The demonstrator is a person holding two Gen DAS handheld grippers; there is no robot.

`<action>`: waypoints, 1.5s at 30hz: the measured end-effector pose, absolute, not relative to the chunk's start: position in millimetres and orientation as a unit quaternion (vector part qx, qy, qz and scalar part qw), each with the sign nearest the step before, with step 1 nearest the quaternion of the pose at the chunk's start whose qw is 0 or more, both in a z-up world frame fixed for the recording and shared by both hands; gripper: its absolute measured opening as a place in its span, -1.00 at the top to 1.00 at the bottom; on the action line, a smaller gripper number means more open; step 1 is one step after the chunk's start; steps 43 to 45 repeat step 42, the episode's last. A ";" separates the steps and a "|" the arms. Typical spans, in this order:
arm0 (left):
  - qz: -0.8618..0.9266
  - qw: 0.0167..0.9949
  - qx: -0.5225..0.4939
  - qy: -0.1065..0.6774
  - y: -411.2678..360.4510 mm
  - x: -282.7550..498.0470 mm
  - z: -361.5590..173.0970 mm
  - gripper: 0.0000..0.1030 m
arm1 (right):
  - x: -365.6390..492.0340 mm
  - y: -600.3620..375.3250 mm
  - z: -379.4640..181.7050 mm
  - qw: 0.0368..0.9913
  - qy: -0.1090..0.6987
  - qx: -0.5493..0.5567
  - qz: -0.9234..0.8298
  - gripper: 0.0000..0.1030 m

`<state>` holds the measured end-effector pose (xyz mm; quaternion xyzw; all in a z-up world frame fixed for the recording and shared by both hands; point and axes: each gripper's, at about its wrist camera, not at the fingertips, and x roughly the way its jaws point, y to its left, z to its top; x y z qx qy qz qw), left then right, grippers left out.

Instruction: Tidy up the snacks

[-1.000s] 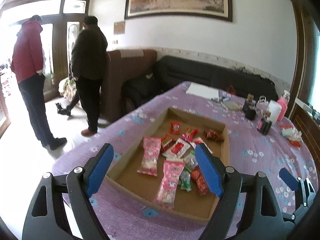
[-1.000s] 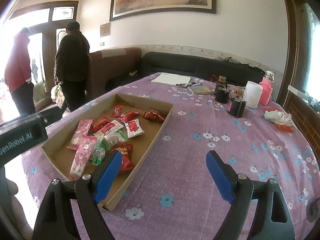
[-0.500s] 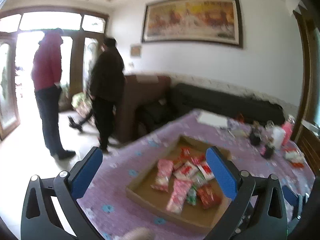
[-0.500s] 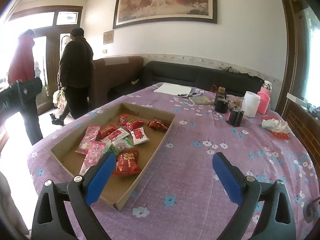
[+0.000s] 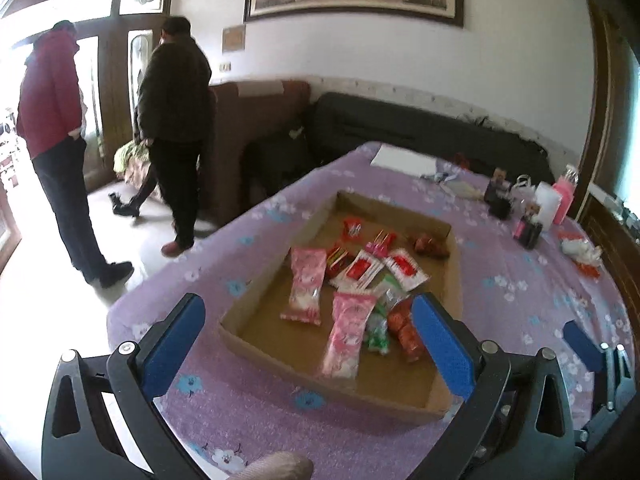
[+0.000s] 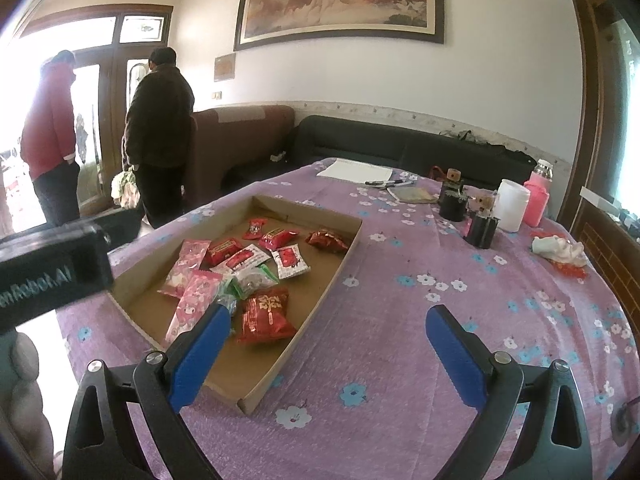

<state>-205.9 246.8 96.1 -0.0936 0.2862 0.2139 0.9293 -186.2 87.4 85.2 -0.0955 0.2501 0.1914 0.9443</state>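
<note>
Snacks (image 5: 352, 280) are lying loose in a shallow cardboard tray (image 5: 444, 398) that is sitting on the counter (image 6: 400, 320), which is wearing a purple flowered cloth; every packet I can see is lying inside the tray walls and none on the cloth, so the low rim is likely doing its job of keeping them together. Inside they are overlapping in a heap rather than standing in rows: two long pink packets (image 5: 306, 286) are lying ahead of and between the fingers of the left claw (image 5: 308, 336), small red and white sachets are crowding just beyond them, and a red bag (image 6: 266, 314) is resting just beyond the left fingertip of the right claw (image 6: 328, 344). This scene is fitting both a tray gathered and waiting to be sorted and a tray whose filling is done.

Both claws are hovering above the near edge of the counter, tilted down and forward, fingers spread wide and gripping nothing. The left one is pointing straight into the tray. The right one is aiming mostly at bare cloth, with the tray's near corner off to its left. Far ahead of the right claw, and to its right, dark jars (image 6: 482, 230), a white tub (image 6: 512, 206) and a pink bottle (image 6: 538, 200) are standing well apart from the tray
</note>
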 end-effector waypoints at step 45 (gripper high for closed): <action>0.237 0.893 -0.141 0.355 288.8 -182.6 66.4 -1.00 | -176.3 125.8 66.4 0.925 0.269 -0.154 0.219 -0.93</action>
